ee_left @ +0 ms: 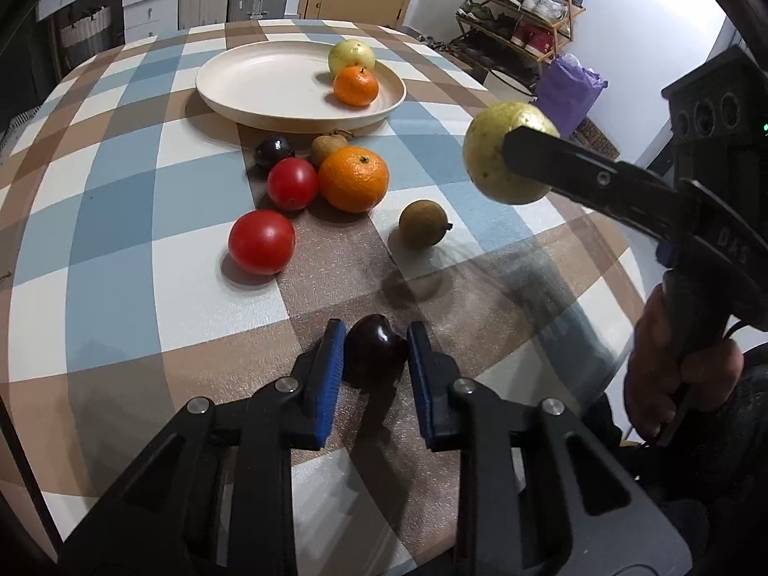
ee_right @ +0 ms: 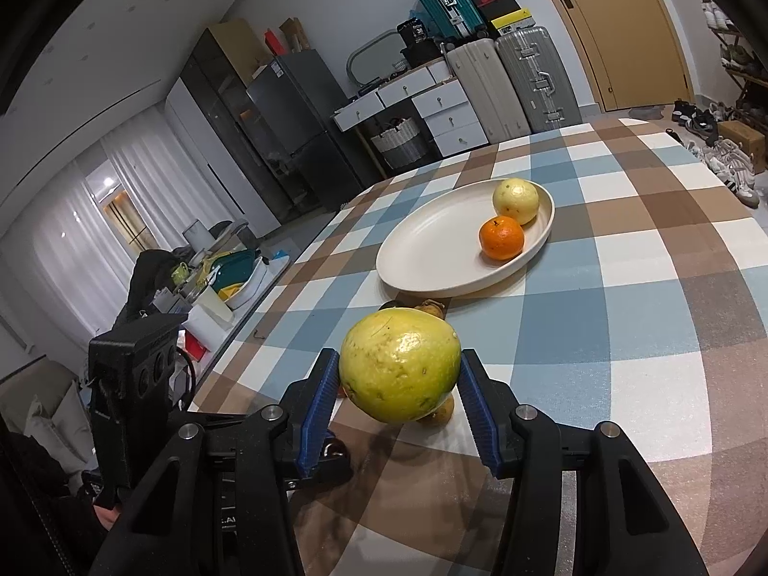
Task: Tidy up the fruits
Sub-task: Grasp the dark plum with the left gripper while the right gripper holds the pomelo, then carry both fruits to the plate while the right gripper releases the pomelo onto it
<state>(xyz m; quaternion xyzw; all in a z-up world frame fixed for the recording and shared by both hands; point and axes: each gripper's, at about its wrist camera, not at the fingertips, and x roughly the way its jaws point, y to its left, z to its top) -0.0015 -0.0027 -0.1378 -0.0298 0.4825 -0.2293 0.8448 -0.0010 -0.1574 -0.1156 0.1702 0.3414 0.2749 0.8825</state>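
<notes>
At six o'clock of the left wrist view, the left tool (ee_left: 375, 353) is clenched on a dark plum (ee_left: 372, 348) that rests on the checked counter (ee_left: 120, 249), probably to carry it to the cream plate (ee_left: 269, 81) at twelve o'clock. The right tool (ee_right: 396, 384) grasps a yellow-green guava (ee_right: 398, 365) above the counter, aimed at the plate at one o'clock, where another guava (ee_right: 516, 200) and a small orange (ee_right: 501, 237) already lie together, so fruits are collected there.
</notes>
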